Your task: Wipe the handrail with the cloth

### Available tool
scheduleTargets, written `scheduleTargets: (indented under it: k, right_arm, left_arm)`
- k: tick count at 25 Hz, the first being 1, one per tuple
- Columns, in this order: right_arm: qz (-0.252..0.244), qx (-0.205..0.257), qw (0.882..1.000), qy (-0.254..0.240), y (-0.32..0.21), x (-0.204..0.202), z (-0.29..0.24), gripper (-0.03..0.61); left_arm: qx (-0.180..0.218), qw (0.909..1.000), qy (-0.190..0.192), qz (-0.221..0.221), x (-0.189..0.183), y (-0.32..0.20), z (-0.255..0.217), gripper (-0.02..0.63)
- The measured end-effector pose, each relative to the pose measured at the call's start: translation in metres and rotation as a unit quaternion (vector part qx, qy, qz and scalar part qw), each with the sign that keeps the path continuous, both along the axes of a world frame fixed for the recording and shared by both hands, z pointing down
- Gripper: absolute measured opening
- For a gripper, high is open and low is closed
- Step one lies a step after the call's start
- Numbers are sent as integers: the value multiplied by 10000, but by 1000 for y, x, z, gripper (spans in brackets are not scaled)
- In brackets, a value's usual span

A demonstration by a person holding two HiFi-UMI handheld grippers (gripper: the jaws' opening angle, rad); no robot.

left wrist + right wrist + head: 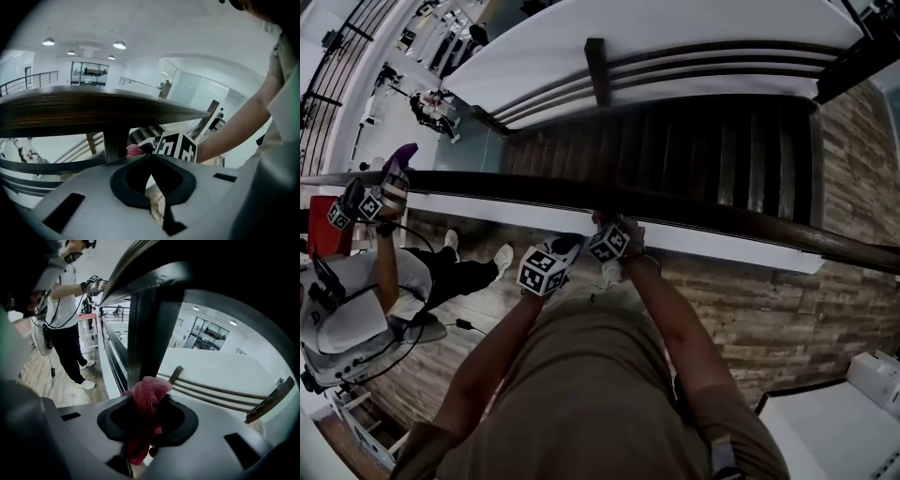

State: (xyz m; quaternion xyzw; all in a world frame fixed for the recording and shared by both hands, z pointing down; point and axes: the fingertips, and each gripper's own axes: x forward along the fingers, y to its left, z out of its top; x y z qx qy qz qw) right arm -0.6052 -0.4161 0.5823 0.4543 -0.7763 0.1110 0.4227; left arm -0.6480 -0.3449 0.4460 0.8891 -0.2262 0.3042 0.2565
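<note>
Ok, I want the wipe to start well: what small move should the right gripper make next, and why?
Probably raise the right gripper slightly and press the red cloth onto the handrail. Its jaws are shut on the red cloth, which in the right gripper view sits below the handrail, in front of a post; no contact with the handrail shows.

one cloth, one handrail, two claws
</note>
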Motion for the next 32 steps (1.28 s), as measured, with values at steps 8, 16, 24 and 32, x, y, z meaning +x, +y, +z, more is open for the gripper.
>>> scheduleTargets:
  k: [8, 16, 24, 32]
  right_arm:
    - [351, 205, 9992, -53, -14, 26, 2, 110]
    - [550, 50, 9985, -72, 9, 56, 1, 110]
    - [753, -215, 9969, -63, 36, 122, 7, 110]
    - [1174, -164, 9929, 80, 81, 238, 9, 110]
  left_arm:
    - [22, 9994, -160, 301, 17, -1, 9, 17]
    - [69, 9995, -210, 230, 11, 8, -2, 17]
    - [-331, 9968, -587, 421, 47, 28, 26, 17]
    - [-418, 9957, -787, 268, 123, 51, 26, 17]
